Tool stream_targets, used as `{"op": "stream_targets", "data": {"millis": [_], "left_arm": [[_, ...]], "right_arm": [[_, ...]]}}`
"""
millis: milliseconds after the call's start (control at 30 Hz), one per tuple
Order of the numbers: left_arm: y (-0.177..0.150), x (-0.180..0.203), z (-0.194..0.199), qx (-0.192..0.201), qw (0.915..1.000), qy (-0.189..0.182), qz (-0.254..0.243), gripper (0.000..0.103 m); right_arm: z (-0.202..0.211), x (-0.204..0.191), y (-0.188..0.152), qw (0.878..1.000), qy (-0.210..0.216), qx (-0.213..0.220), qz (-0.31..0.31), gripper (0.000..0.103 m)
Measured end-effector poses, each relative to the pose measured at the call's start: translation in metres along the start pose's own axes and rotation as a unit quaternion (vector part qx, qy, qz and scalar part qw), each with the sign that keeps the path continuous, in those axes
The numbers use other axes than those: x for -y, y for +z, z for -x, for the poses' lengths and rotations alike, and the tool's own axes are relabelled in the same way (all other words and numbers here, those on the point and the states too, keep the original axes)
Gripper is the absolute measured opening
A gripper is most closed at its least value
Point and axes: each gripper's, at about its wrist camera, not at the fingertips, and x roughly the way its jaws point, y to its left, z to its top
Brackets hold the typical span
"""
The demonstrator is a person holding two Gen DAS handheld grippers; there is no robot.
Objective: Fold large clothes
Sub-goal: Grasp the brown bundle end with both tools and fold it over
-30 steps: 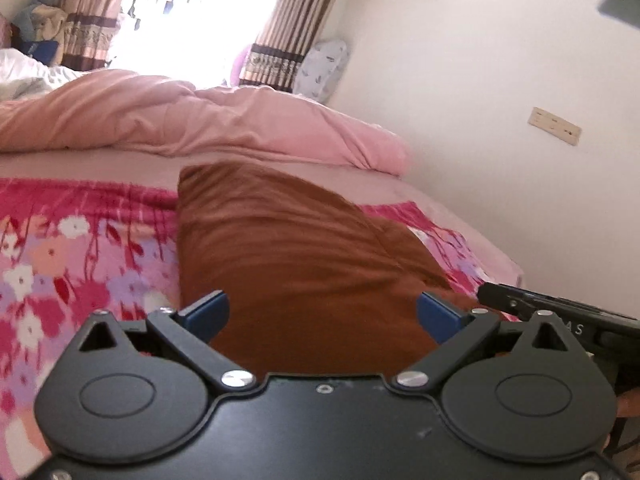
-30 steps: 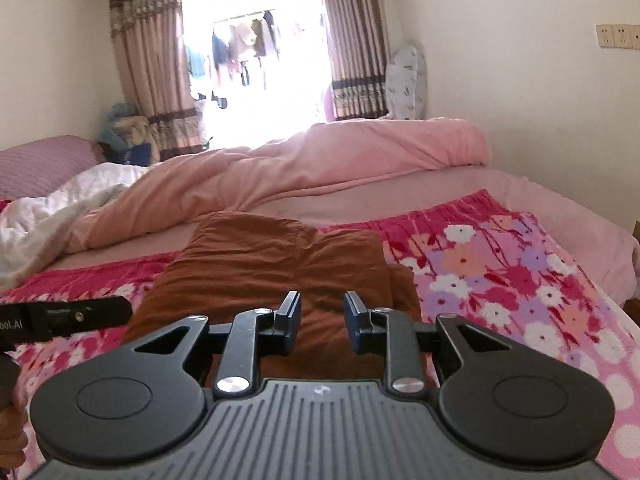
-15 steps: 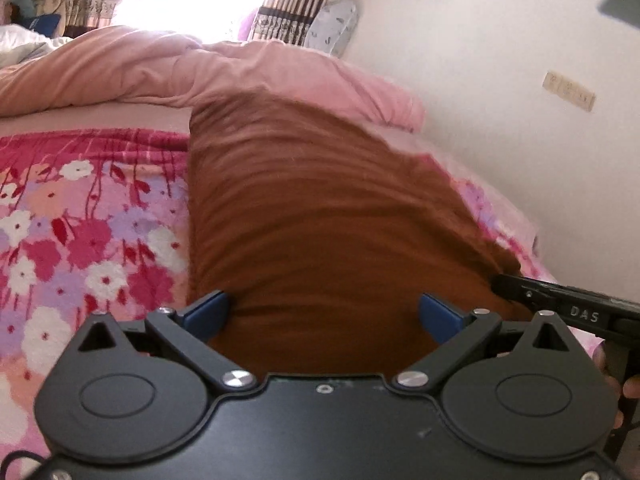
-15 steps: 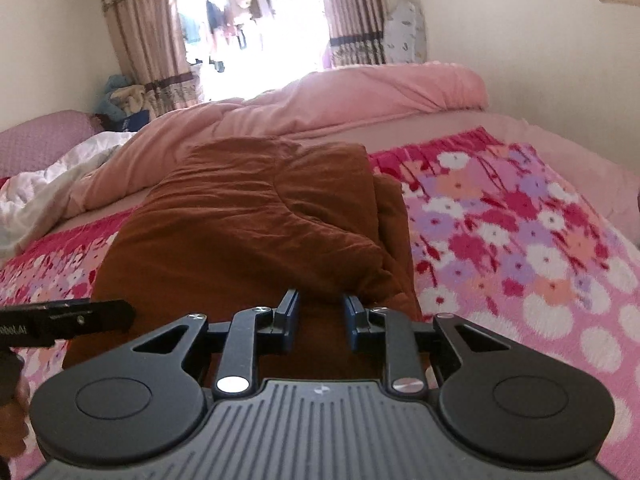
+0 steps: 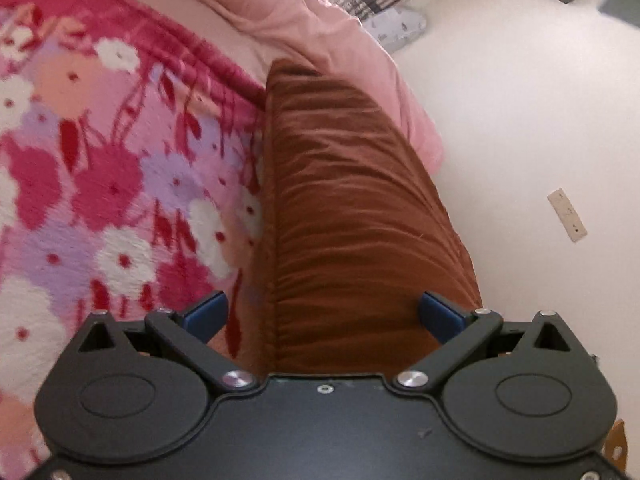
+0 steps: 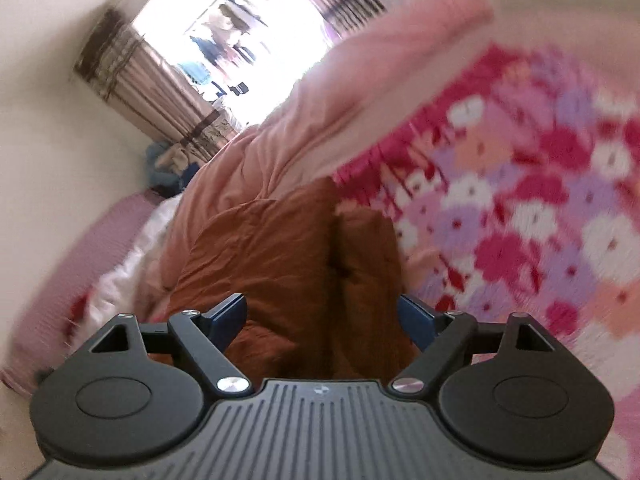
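Brown garment (image 6: 288,264) released, right gripper (image 6: 321,316) fingers now spread, views tilted

Bed under floral blanket (image 5: 100,184), pink quilt (image 6: 280,136) heaped beyond. Bright window (image 6: 240,40) far ahead, striped curtains (image 6: 132,76) flanking. Pale wall (image 5: 520,100) right, socket plate (image 5: 567,215).

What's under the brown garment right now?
The brown garment lies on the floral blanket, which shows beside it. Whatever lies directly beneath the folded layers is covered.
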Motion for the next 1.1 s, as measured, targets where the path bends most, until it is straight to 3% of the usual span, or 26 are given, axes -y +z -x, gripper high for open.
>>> {"op": "stream_targets", "data": {"millis": [67,167,333,567,800,867,933,1000,1100], "left_arm": [[0.001,-0.004,-0.009,-0.009,0.9998,-0.019,-0.001,0.103],[0.007,-0.011,-0.026,-0.031,0.9983,-0.049,0.005,0.103],[0.018,-0.017,-0.051,-0.064,0.9937,-0.091,0.013,0.103],[0.034,-0.016,-0.077,-0.089,0.9903,-0.105,-0.017,0.103],[0.041,-0.005,-0.093,-0.091,0.9916,-0.090,-0.016,0.103],[0.041,-0.003,-0.096,-0.089,0.9918,-0.091,-0.015,0.103],[0.041,-0.001,-0.096,-0.088,0.9916,-0.094,-0.009,0.103],[0.041,0.001,-0.093,-0.085,0.9921,-0.092,-0.008,0.095],[0.043,0.009,-0.084,-0.079,0.9923,-0.095,-0.009,0.087]], "right_arm": [[-0.011,0.015,0.001,0.999,0.025,-0.026,-0.024,0.099],[-0.024,0.029,0.002,0.998,0.021,-0.041,-0.036,0.099],[-0.039,0.043,0.005,0.995,0.055,-0.067,-0.053,0.100],[-0.060,0.041,0.009,0.990,0.105,-0.087,-0.046,0.100],[-0.072,0.028,0.011,0.989,0.110,-0.094,-0.029,0.101],[-0.074,0.025,0.009,0.990,0.106,-0.094,-0.027,0.095],[-0.076,0.026,0.007,0.989,0.107,-0.095,-0.037,0.072],[-0.074,0.028,0.006,0.987,0.118,-0.094,-0.055,0.057],[-0.068,0.023,0.005,0.987,0.119,-0.084,-0.059,0.046]]}}
